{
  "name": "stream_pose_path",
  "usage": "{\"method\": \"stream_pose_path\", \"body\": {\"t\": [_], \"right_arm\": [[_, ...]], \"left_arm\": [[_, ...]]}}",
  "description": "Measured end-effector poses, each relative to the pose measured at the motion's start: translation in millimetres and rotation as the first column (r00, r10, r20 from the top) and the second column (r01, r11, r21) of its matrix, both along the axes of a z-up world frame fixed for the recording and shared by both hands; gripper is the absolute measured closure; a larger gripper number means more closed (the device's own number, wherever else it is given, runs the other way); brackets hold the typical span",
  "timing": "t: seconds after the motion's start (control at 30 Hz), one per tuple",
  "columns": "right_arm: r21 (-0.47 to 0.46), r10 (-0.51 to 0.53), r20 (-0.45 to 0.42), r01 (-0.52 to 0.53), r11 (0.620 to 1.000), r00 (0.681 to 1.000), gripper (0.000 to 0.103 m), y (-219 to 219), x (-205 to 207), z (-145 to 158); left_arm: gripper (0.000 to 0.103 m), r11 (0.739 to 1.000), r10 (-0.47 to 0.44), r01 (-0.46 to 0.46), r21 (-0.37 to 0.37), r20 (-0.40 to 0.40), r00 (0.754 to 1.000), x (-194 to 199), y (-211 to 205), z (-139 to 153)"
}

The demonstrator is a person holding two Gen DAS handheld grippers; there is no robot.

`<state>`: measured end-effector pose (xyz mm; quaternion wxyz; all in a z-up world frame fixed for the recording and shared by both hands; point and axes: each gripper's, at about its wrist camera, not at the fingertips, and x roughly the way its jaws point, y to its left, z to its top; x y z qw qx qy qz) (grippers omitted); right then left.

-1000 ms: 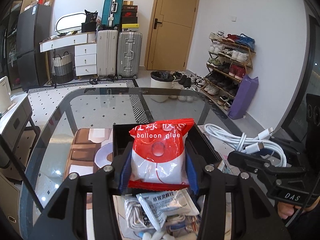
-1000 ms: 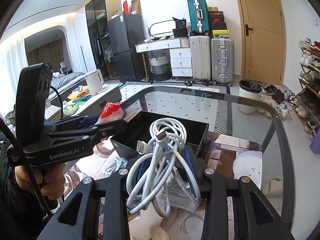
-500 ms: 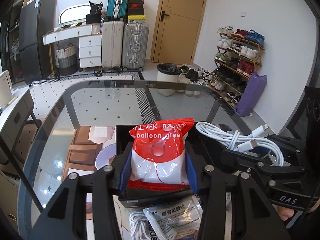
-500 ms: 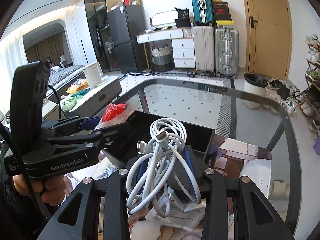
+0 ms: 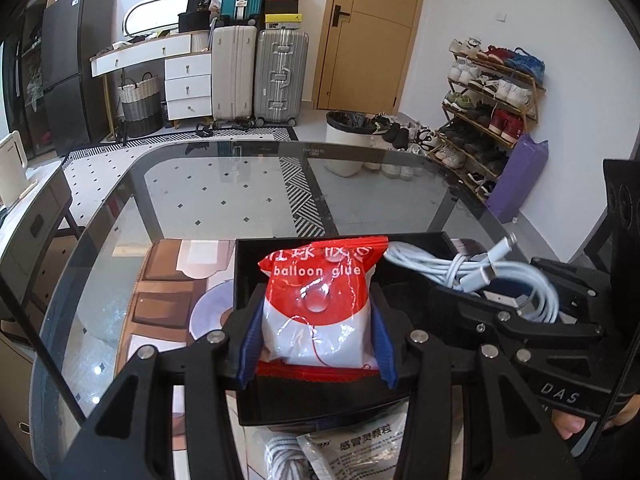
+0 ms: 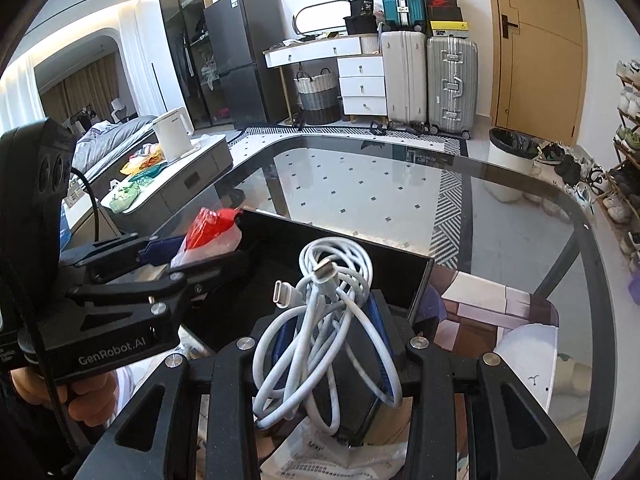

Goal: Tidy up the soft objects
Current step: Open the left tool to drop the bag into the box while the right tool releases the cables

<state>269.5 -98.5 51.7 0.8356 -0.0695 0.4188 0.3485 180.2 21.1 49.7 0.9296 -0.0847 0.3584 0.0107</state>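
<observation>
Left claw (image 5: 316, 344): blue pads closed against both sides of a red-and-white pouch (image 5: 318, 304) printed "balloon glue"; pouch held upright over the black open box (image 5: 248, 280).

Right claw (image 6: 328, 344): pads pinched on a bundle of white USB cable (image 6: 328, 320), loops hanging out either side, two plug ends pointing up. In the left wrist view the same bundle (image 5: 472, 276) sits over the right part of the box.

Box rests on the glass tabletop (image 5: 224, 196). Just in front of the box, nearer the cameras, lie a white sachet with Chinese print (image 5: 356, 448) and a coil of white cord (image 5: 280, 456), touching one another.
</observation>
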Motion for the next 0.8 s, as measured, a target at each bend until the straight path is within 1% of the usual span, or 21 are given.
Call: {"method": "stream_pose_path", "body": {"t": [0.07, 0.2, 0.23, 0.27, 0.3, 0.33, 0.37, 0.4, 0.43, 0.47, 0.5, 0.53, 0.57, 0.63, 0.8], "right_arm": [[0.012, 0.006, 0.016, -0.006, 1.000, 1.000, 0.060, -1, 1, 1], [0.011, -0.005, 0.041, 0.005, 1.000, 0.999, 0.058, -6, 0, 3], [0.008, -0.014, 0.051, 0.014, 1.000, 0.999, 0.057, -8, -2, 5], [0.011, -0.020, 0.058, 0.019, 1.000, 0.998, 0.054, -12, -4, 7], [0.016, -0.023, 0.064, 0.022, 1.000, 0.998, 0.052, -16, -6, 9], [0.019, -0.029, 0.071, 0.028, 0.999, 0.997, 0.046, -19, -8, 11], [0.023, -0.034, 0.078, 0.032, 0.999, 0.996, 0.039, -23, -11, 13], [0.026, -0.039, 0.089, 0.037, 0.999, 0.995, 0.036, -28, -14, 15], [0.025, -0.045, 0.096, 0.042, 0.999, 0.994, 0.031, -31, -16, 17], [0.026, -0.049, 0.101, 0.046, 0.999, 0.994, 0.027, -33, -20, 18], [0.030, -0.052, 0.104, 0.049, 0.998, 0.993, 0.023, -37, -23, 20], [0.034, -0.055, 0.104, 0.051, 0.998, 0.993, 0.016, -40, -26, 21], [0.041, -0.061, 0.105, 0.057, 0.998, 0.993, 0.012, -46, -29, 21], [0.047, -0.063, 0.096, 0.059, 0.997, 0.993, 0.011, -52, -35, 20], [0.046, -0.084, 0.079, 0.081, 0.996, 0.993, 0.003, -63, -57, 13]], "left_arm": [[0.057, 1.000, 0.006, -0.006, 0.001, -0.002, 1.000, 1, 1, -2], [0.056, 1.000, 0.015, -0.016, -0.002, -0.011, 1.000, -1, 4, -4], [0.052, 1.000, 0.012, -0.012, 0.000, -0.010, 1.000, 0, 4, -3], [0.044, 1.000, 0.007, -0.007, 0.001, -0.007, 1.000, -1, 4, -3], [0.040, 1.000, -0.004, 0.004, -0.003, -0.002, 1.000, -2, 3, -2], [0.035, 1.000, -0.012, 0.012, -0.006, 0.000, 1.000, -3, 2, -1], [0.032, 1.000, -0.018, 0.018, -0.004, 0.006, 1.000, -4, 1, 1], [0.029, 1.000, -0.020, 0.020, 0.003, 0.010, 1.000, -4, 0, 3], [0.020, 1.000, -0.018, 0.018, 0.010, 0.013, 1.000, -5, -1, 4], [0.015, 1.000, -0.015, 0.014, 0.012, 0.023, 1.000, -8, -1, 6], [0.011, 1.000, -0.015, 0.014, 0.009, 0.031, 0.999, -10, -1, 7], [0.003, 1.000, -0.013, 0.013, 0.005, 0.038, 0.999, -13, 0, 8], [0.000, 1.000, -0.008, 0.008, 0.002, 0.046, 0.999, -16, 2, 9], [0.000, 1.000, -0.011, 0.010, 0.011, 0.070, 0.998, -24, 3, 12], [0.000, 0.999, -0.007, 0.003, 0.042, 0.083, 0.997, -40, 6, 14]]}}
